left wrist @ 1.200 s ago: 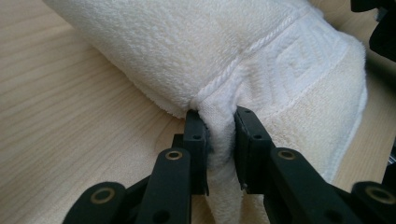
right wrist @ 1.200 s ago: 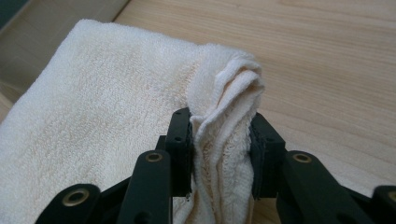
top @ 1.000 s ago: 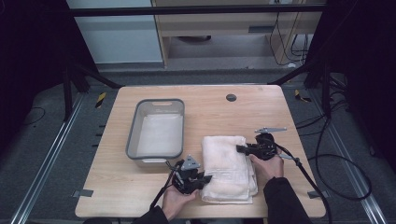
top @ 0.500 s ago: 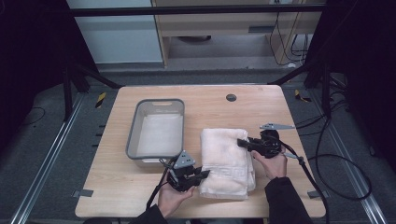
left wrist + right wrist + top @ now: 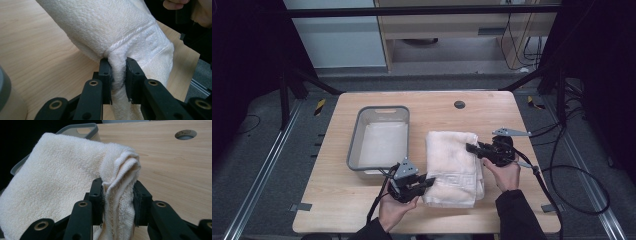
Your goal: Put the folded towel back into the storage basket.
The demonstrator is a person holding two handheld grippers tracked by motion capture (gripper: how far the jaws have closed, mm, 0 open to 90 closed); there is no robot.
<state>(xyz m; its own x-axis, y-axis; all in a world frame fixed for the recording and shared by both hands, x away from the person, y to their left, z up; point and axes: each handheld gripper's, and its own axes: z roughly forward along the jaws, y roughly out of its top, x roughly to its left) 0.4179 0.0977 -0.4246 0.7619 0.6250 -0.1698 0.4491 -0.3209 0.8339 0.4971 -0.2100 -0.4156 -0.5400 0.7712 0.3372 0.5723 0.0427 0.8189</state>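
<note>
Evidently the folded towel (image 5: 453,167) is being lifted off the surface (image 5: 532,200), just beside the grey bin (image 5: 380,142), and carrying it across calls for both hands rising together. Left tongs (image 5: 117,75) and right tongs (image 5: 118,202) are each clamping tight on a bunched towel edge.

Grey plastic bin (image 5: 379,142) on the left half of the wooden table (image 5: 362,210), upright, handle cut-out in the far wall, pale lining inside. Same bin rim (image 5: 82,128) at the top of the right gripper view. Round cable hole (image 5: 459,104) near the table's far edge, right of centre; also seen close up (image 5: 185,134). Yellow-black tape marks (image 5: 319,106) on the dark floor to the left, and (image 5: 536,103) to the right. Metal floor rails (image 5: 259,185) flanking the table. Loose black cables (image 5: 582,175) on the floor at right. Pale cabinet (image 5: 337,35) behind.
</note>
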